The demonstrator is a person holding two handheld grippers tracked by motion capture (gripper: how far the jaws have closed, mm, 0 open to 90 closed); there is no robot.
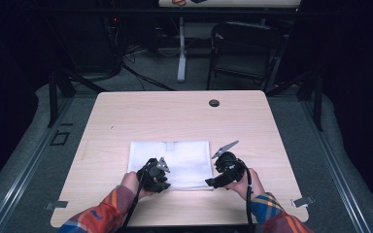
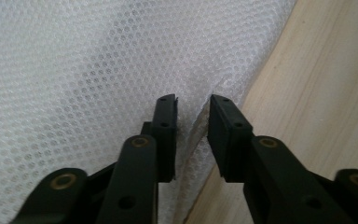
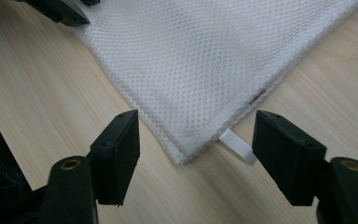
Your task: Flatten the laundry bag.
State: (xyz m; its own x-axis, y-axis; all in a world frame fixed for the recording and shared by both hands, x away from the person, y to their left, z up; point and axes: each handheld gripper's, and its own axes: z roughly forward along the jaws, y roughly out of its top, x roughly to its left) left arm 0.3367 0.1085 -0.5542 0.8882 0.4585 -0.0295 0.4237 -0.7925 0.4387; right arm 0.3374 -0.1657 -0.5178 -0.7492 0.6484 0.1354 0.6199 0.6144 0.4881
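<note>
A: Sleeves, plaid, near edge of surface (image 1: 126, 121); both forearms come in from the near side. Item 1?

B: Left gripper (image 1: 159, 175), at near-left corner of mesh cloth (image 1: 175, 162). Jaws narrow, edge of cloth bunched up between them; pads look to be pinching it, tho a slim gap remains. In left gripper view the fabric (image 2: 98, 70) ridges up between the two black fingers (image 2: 165, 126).

A: Item 2?

B: Right gripper (image 3: 196, 156), near-right corner. Jaws wide, nothing held; cloth corner (image 3: 182, 149) and its small white tag (image 3: 237, 147) lie between them, untouched.

A: Cloth location?

B: Flat, centre-near on surface, white, folded to a rectangle w/ a small flap at far edge.

A: Why so placed?

B: Prob. one gripper per near corner, to lift both evenly for a fold away. Left ahead; right lined up, not yet closed.

A: Other?

B: Black grommet (image 1: 214, 103), far side. Chair (image 1: 245, 48) beyond.
</note>
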